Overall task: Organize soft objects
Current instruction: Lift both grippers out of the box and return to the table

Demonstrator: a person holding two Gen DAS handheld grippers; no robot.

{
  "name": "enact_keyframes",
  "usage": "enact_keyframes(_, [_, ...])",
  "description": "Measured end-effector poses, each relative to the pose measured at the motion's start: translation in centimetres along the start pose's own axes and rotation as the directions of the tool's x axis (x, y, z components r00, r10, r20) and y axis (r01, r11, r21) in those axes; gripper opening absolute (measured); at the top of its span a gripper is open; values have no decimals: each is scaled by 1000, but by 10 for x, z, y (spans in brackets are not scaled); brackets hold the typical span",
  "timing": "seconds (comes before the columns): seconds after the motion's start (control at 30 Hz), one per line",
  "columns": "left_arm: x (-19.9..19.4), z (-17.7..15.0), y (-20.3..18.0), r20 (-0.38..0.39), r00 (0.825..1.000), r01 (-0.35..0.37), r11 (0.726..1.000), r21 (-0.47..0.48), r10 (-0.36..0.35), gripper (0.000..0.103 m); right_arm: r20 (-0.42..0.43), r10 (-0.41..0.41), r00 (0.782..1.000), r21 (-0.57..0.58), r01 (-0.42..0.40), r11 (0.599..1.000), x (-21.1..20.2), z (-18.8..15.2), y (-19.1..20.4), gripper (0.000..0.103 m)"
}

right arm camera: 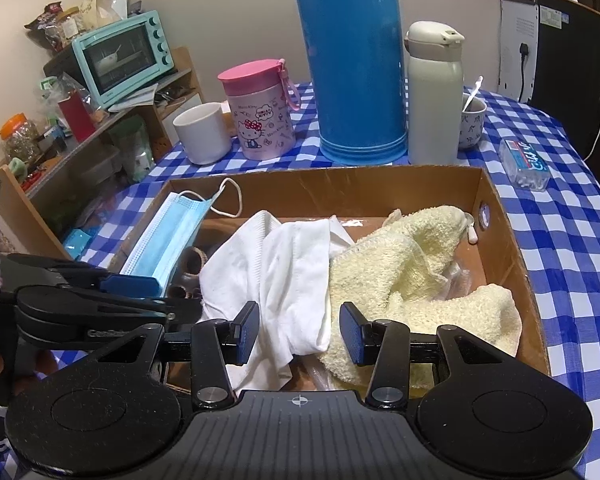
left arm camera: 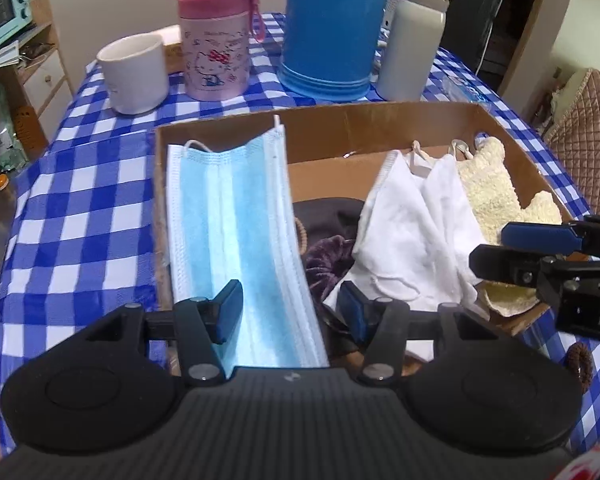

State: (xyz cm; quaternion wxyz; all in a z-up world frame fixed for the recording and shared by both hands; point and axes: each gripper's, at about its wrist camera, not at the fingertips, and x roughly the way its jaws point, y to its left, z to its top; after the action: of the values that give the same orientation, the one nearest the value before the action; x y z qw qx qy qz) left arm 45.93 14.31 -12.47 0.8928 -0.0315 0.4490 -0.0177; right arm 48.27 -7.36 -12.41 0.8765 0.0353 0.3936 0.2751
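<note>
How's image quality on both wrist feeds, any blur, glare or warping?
Left wrist: sharp at the blue mask, fisheye bends the cardboard box rim, corners vignetted. Right wrist: dimmer and warmer, soft glare on the blue thermos, edges bowed, no motion blur.

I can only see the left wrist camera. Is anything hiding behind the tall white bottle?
Observer: Yes, a small patterned cup with a spoon in it stands behind the white bottle.
Operator: Ooh! Does the big blue flask have any writing on it?
Observer: Yes. The right wrist view shows white letters near the top of the blue flask, cut off by the picture's edge.
</note>
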Motion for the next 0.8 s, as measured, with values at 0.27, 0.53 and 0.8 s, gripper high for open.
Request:
enact_keyframes(0.27, [-54, -12, 11, 82, 996, -33, 999, -32, 36, 51, 11, 22, 1000, -5, -22, 1000, -21, -4, 6, 45])
enact_keyframes(0.53, [-104, -33, 3, 99, 991, -84, 995, -57, 89, 51, 37, 39, 999, 19, -40, 999, -59, -19, 13, 52])
enact_keyframes(0.8, [-145, -49, -23, 89, 991, -93, 994, -56, 98, 51, 68, 45, 997, 41, -48, 998, -107, -34, 16, 59])
